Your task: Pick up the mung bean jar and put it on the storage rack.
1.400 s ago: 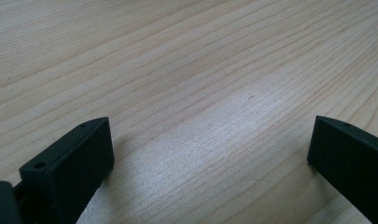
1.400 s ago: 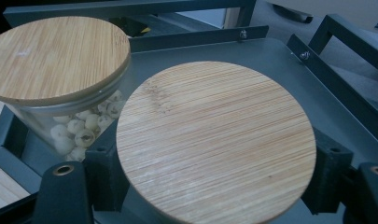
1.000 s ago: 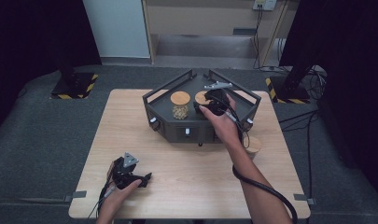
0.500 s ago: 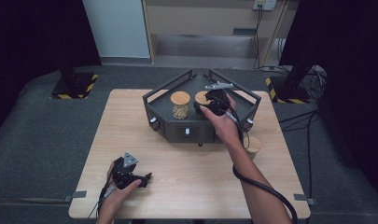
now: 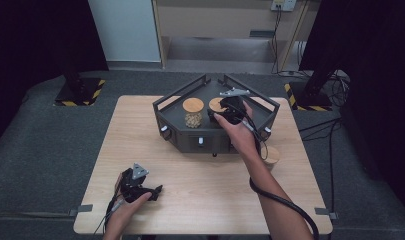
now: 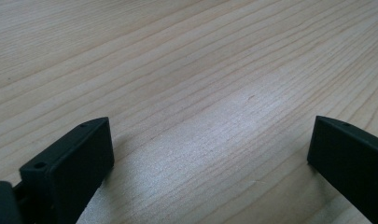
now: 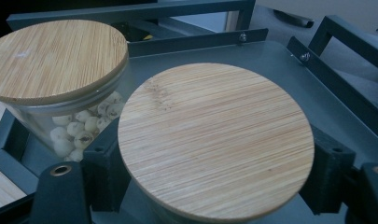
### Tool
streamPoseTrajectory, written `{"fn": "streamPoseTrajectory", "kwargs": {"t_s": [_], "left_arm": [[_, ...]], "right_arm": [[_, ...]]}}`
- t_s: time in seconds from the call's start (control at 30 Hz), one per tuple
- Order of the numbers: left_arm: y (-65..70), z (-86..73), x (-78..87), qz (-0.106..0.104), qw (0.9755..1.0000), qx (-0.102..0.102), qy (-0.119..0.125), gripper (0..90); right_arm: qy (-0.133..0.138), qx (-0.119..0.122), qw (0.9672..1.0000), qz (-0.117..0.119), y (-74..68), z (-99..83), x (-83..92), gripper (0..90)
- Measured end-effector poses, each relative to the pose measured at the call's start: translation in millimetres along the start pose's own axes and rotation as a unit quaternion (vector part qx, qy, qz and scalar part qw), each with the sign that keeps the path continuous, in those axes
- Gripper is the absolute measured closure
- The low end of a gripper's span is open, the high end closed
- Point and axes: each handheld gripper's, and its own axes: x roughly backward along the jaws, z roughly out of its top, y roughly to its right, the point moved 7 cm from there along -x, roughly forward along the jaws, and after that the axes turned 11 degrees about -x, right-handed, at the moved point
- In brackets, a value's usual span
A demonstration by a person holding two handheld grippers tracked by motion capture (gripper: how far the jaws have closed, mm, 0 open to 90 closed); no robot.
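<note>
High view: the right claw (image 5: 221, 111) was seen over a wood-lidded jar (image 5: 216, 104) in the dark tray (image 5: 262, 102), beside a second jar (image 5: 193, 113); the left claw (image 5: 149, 192) was rested on the table (image 5: 205, 200).

Left gripper view: jaws were held wide, nothing between.

Right gripper view: jaws, just opening, were set around the jar lid (image 7: 214, 137); contact could not be judged.

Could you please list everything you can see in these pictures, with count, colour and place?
Table: one, light wood, centre.
Tray: one, dark grey, railed, far half of table.
Jars: two, glass with bamboo lids, in tray; left jar free, right jar between right gripper's jaws.
Third jar: one, wooden-lidded, on table right of tray, partly hidden.
Left gripper: black, open, near table's front left.
Right gripper: black, jaws just been opening around right jar.
</note>
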Motion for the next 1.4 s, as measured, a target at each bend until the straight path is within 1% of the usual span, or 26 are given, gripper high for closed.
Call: {"fn": "streamPoseTrajectory", "kwargs": {"t_s": [0.13,0.23,0.33,0.47,0.63,0.77,1.13,1.2,1.3,1.4], "left_arm": [[0.0,0.0,0.0,0.0,1.0,0.0,0.0,0.0],[-0.1,0.0,0.1,0.0,1.0,0.0,0.0,0.0],[-0.1,0.0,0.1,0.0,1.0,0.0,0.0,0.0],[-0.4,0.3,0.3,-0.001,1.0,-0.002,-0.002,0.0],[-0.3,0.2,0.2,-0.001,1.0,-0.001,-0.001,0.0],[-0.3,0.2,0.2,-0.001,1.0,-0.002,-0.001,0.0],[-0.3,0.2,0.2,-0.001,1.0,-0.002,-0.001,0.0],[-0.3,0.2,0.2,-0.001,1.0,-0.002,-0.001,0.0],[-0.3,0.2,0.2,-0.001,1.0,-0.002,-0.001,0.0],[-0.3,0.2,0.2,-0.001,1.0,-0.002,-0.002,0.0]], "right_arm": [[0.005,0.0,1.0,0.008,-0.1,1.3,2.6,17.5],[0.013,0.003,0.9999,0.009,-1.0,1.3,5.9,12.6],[0.021,0.004,0.9997,0.008,-2.1,1.0,10.6,8.4],[0.037,0.008,0.9992,0.011,-4.4,1.6,20.2,5.3],[0.046,0.012,0.9988,0.015,-4.6,2.8,29.0,3.8],[0.051,0.006,0.9985,0.016,-3.0,1.9,34.2,3.1],[0.057,0.005,0.998,0.028,-3.1,-1.6,45.4,2.6],[0.058,0.005,0.9978,0.03,-2.8,-2.4,48.3,2.6],[0.059,0.011,0.9977,0.031,-2.4,-3.4,53.2,2.4],[0.061,0.009,0.9976,0.033,-0.5,-3.8,58.4,2.3]]}}
